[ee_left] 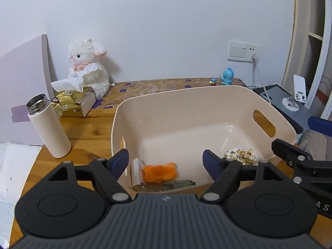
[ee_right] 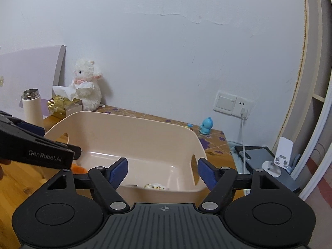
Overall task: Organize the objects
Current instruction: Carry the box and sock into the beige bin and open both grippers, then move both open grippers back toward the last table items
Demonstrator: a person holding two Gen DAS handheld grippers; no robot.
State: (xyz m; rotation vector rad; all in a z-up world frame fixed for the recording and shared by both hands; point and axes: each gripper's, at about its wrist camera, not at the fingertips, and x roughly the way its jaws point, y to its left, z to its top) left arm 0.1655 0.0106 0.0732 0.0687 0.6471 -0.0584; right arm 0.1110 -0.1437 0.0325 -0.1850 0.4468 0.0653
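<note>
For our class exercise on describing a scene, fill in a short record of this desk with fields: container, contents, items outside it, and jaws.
container: beige bin with handle cut-outs, on the wooden desk
contents: orange plush, small white box, floral cloth item, greenish packet
outside: white bottle without cap, tissue pack, white plush lamb, blue figurine
jaws: left gripper open over the bin, empty; right gripper open, empty
</note>
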